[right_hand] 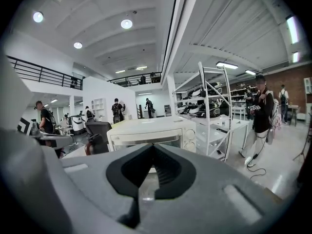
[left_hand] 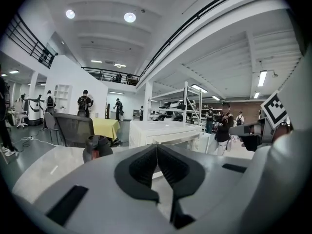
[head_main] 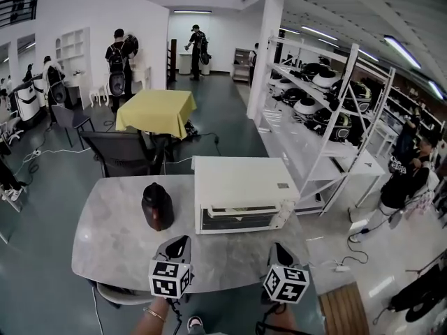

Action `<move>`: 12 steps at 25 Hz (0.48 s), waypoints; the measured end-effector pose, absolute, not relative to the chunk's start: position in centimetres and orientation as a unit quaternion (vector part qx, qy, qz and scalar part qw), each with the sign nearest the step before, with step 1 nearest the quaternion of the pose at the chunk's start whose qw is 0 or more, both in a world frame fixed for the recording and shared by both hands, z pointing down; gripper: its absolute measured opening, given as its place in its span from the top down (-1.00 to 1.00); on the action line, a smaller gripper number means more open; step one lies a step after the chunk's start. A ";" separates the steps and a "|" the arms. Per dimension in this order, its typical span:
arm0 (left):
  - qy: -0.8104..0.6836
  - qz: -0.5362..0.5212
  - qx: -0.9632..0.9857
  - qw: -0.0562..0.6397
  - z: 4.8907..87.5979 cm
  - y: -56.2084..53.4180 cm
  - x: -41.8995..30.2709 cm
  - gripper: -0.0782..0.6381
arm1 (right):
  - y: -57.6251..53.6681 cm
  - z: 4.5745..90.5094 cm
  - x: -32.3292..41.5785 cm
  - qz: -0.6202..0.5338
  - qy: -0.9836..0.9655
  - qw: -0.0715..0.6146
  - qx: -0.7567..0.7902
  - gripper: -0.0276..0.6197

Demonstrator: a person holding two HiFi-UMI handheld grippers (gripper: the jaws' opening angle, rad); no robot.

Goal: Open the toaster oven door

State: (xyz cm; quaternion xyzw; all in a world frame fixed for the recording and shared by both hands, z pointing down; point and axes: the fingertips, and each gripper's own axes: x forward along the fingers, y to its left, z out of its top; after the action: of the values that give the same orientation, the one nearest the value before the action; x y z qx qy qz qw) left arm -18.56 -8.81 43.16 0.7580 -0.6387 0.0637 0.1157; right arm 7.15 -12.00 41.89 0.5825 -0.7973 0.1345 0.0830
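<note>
Head view: white toaster oven (head_main: 241, 199), door closed, on grey marble table (head_main: 105, 246); dark jug (head_main: 158, 206) beside its left. Left gripper (head_main: 177, 244), right gripper (head_main: 281, 253): short of oven, jaws pressed together, empty.

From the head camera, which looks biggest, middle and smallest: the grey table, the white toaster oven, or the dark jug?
1. grey table, biggest
2. toaster oven
3. jug, smallest

The oven and jug both stand on the table, similarly near the camera, so the order looks safe.
</note>
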 end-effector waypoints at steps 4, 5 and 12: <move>-0.628 0.059 0.767 0.117 43.1 -12.5 -20.3 0.76 | -14.7 41.8 5.4 0.131 -0.790 0.085 0.593 0.90; -0.626 0.057 0.769 0.117 43.1 -13.3 -20.6 0.76 | -15.2 41.8 5.1 0.131 -0.788 0.086 0.595 0.90; -0.614 0.059 0.775 0.137 44.9 -16.6 -21.6 0.76 | -17.5 42.8 4.2 0.138 -0.775 0.099 0.609 0.90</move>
State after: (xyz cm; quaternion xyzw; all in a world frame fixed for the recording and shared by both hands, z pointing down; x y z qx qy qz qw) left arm -21.64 -16.59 44.93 0.7754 -0.6137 0.0592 0.1368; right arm 4.21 -17.48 42.76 0.6087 -0.7749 0.1385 0.0990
